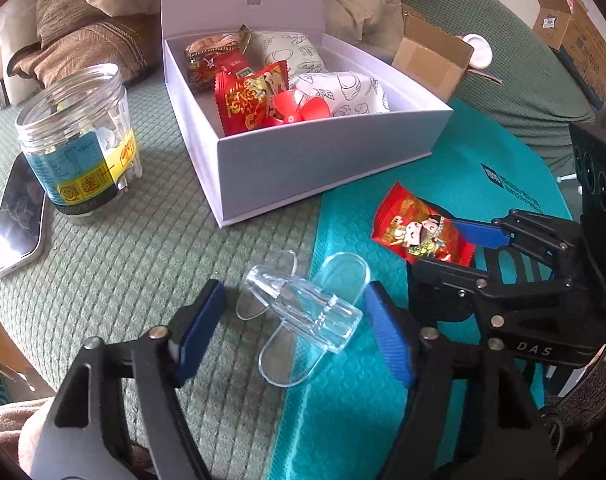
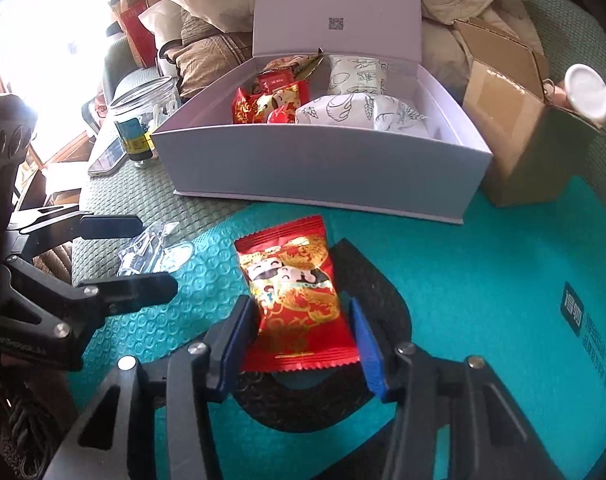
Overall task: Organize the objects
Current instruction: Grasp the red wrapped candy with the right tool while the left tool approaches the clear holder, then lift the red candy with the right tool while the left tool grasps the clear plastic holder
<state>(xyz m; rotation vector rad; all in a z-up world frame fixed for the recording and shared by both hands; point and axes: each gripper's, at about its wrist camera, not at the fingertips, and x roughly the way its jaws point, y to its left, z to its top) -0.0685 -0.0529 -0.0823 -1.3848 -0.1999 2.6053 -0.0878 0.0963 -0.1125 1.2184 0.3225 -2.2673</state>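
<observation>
A clear plastic clip-like piece (image 1: 303,308) lies where the green quilt meets a teal bubble mailer (image 1: 355,408). My left gripper (image 1: 295,316) straddles it, jaws apart, with a gap showing at the left pad. A red snack packet (image 2: 299,304) lies on a black pad (image 2: 383,292) on the mailer. My right gripper (image 2: 303,340) has both blue pads against the packet's sides. An open white box (image 1: 335,152) behind holds several red packets and white patterned pouches. In the left wrist view the right gripper (image 1: 435,248) is at the packet (image 1: 415,232).
A clear jar (image 1: 79,136) and a phone (image 1: 21,220) sit left of the box. An open cardboard box (image 1: 431,60) stands to its right with a white lid (image 2: 587,92) by it. Pillows and bedding are piled behind.
</observation>
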